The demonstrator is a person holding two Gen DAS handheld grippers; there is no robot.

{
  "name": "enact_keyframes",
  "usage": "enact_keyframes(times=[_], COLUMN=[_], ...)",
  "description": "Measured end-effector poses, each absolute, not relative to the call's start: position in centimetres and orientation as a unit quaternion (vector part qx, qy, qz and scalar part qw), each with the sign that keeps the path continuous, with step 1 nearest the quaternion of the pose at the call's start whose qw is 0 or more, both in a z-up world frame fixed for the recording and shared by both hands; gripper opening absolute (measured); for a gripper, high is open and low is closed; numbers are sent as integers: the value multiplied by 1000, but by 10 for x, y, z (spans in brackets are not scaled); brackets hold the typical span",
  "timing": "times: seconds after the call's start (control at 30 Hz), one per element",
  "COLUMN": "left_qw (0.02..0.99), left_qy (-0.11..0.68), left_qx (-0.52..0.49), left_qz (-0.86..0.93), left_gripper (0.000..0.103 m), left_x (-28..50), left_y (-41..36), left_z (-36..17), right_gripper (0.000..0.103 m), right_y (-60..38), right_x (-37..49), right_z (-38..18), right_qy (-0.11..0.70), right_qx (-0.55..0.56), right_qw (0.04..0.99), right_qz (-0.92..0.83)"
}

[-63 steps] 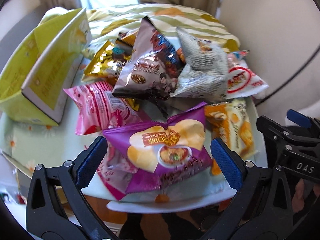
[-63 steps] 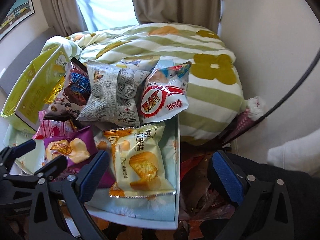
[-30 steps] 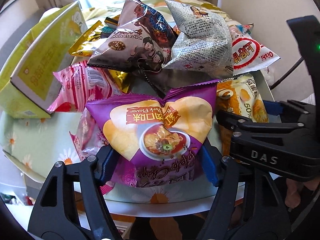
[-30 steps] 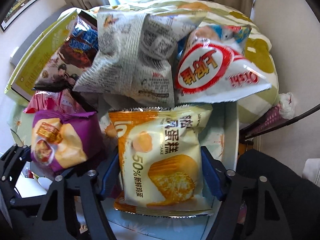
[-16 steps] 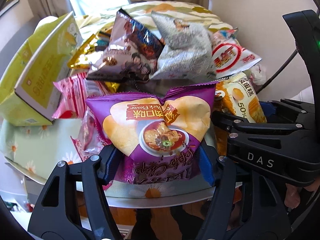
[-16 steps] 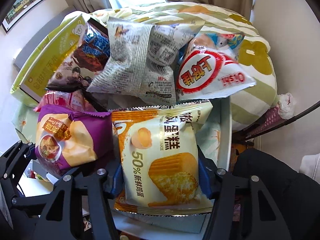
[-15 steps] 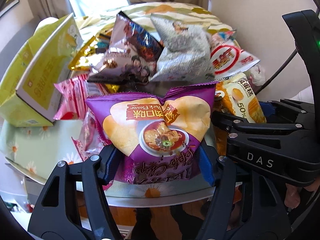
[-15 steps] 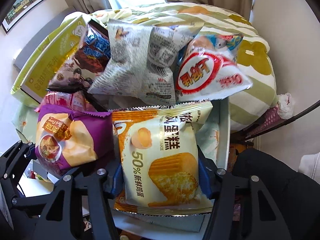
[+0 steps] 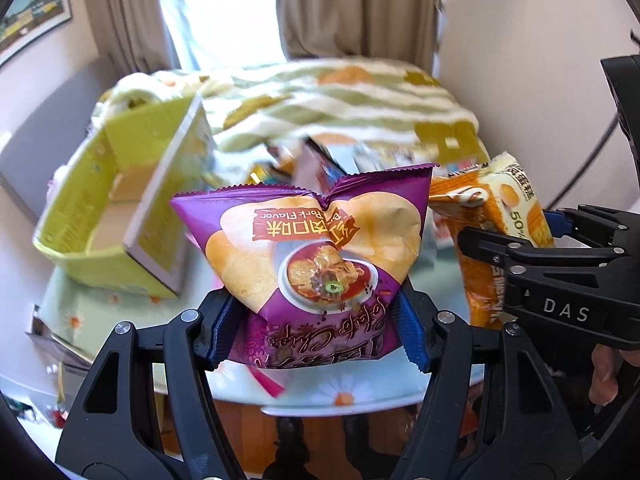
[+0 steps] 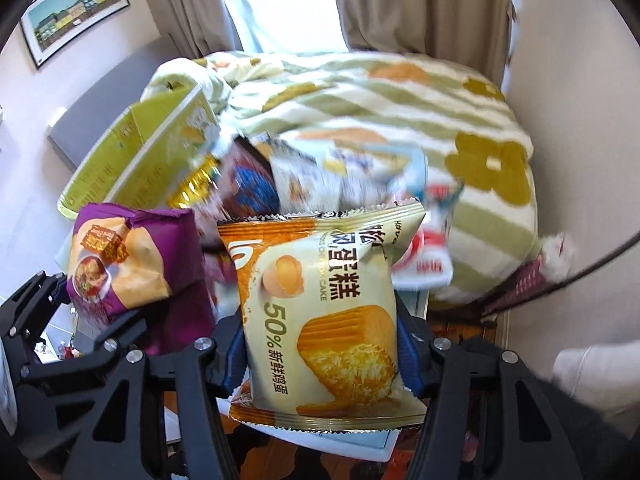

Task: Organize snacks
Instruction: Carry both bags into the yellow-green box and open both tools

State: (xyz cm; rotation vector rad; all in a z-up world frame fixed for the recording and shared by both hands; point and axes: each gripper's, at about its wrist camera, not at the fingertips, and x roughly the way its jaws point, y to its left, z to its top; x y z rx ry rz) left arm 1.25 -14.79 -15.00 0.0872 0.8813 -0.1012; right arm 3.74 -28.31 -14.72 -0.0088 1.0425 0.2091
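I pinch the chips bag (image 9: 316, 264) in my left gripper (image 9: 318, 330) and the cake pack (image 10: 320, 312) in my right gripper (image 10: 320, 354), both clear of the table (image 9: 120, 312), because the box (image 9: 132, 208) at ten o'clock looks like their place.

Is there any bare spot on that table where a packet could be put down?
Yes: the floral tablecloth lies bare between the yellow-green box and the near table edge. Behind the held purple chip bag and cake packet, the snack pile is crowded.
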Motion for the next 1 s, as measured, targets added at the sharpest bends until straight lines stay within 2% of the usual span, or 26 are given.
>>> enact_keyframes(times=[0.3, 0.53, 0.83, 1.0], left_qw=[926, 929, 902, 887], left_qy=[376, 371, 430, 460], left_qx=[27, 18, 16, 26], left_qz=[-26, -6, -9, -27], left_gripper=[63, 63, 64, 64], left_x=[54, 125, 236, 280], left_y=[-69, 34, 152, 175], left_z=[-90, -60, -91, -125], right_gripper=[57, 57, 57, 57], right_y=[-225, -145, -37, -4], right_x=[80, 133, 217, 244], right_z=[-90, -65, -79, -99], right_qy=[442, 414, 441, 456], right_qx=[-32, -44, -37, -27], right_qw=[888, 898, 884, 877], right_qz=[122, 144, 153, 145])
